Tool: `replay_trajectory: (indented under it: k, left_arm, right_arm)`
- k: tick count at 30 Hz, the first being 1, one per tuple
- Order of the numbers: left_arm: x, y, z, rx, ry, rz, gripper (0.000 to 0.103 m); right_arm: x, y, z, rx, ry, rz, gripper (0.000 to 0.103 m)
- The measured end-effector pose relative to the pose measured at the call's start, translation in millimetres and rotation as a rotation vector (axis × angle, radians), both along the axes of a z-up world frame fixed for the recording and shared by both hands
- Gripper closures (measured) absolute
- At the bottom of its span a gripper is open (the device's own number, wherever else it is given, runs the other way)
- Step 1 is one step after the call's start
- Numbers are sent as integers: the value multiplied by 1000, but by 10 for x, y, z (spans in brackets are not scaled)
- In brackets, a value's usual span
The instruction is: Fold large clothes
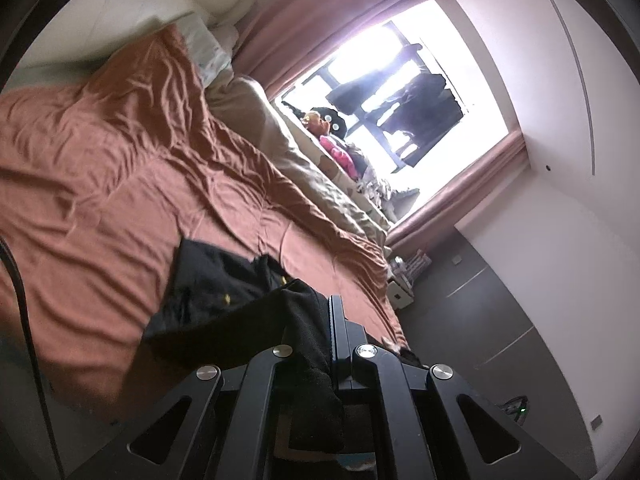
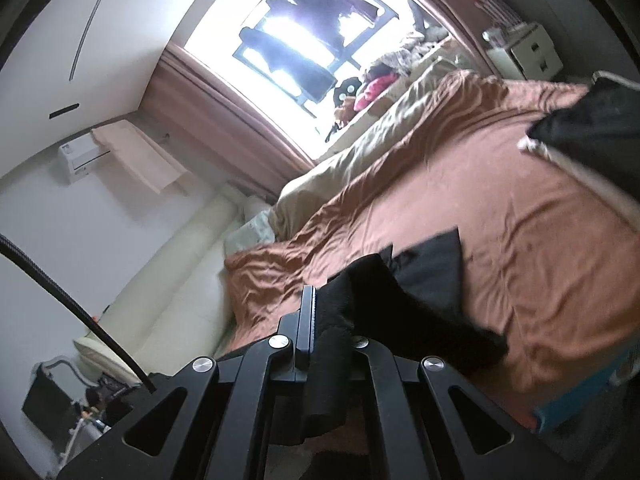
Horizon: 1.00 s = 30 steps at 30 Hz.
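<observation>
A black garment [image 1: 216,292] with small gold buttons hangs over the rust-brown bed cover [image 1: 104,168]. My left gripper [image 1: 316,320] is shut on a bunched edge of it; black cloth drapes between the fingers and covers one finger. In the right wrist view the same black garment [image 2: 432,280] trails from my right gripper [image 2: 326,312], which is shut on another edge; cloth hides its right finger. Both views are tilted sideways and the garment is lifted above the bed.
A beige duvet [image 1: 304,168] lies along the window side of the bed. Pink curtains frame a bright window [image 1: 404,92]. A white nightstand [image 2: 532,52] stands by the bed. A cream headboard [image 2: 168,276] is at the bed's end. Dark cloth and a blue object [image 2: 580,404] show at right.
</observation>
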<state>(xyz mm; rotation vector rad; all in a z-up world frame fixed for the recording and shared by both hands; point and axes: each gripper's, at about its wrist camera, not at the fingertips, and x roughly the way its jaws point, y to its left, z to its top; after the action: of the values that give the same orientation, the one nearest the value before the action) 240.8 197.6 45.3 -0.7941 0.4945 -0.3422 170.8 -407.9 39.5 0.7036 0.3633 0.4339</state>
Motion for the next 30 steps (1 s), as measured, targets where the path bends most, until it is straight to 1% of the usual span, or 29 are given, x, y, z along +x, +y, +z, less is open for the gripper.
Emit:
replay_trajectory:
  k: [2,4,6,10,16,17,22,30]
  left_arm:
    - [213,2,51,9,8,6,100]
    - [446,-4,84,25,18,13,100]
    - [644,-5,88,36,30,16,100]
    - [1046,-4,-1,63,60,22,100]
    - [1642,37,-345,74,140,32,100]
    - [1754,51,-438,73,156,33,100]
    - [2183,92,-798,85,222,37,100]
    - [2798,121,-1373,110,335,52,99]
  right_arm:
    - [220,37,53,-11,0,-6,103]
    - [356,8,31,-22,2,-7,103]
    - [577,44,35,-31,10,-15,103]
    - [980,102,74,-51,35,-31,103]
    - [1542,263,98,-103,87,-37,103]
    - [1627,291,105,-111,98,-39,103]
    - [2196,484,15,-140,187,-47,103]
    - [2985,750,-84,-178,312,-69,103]
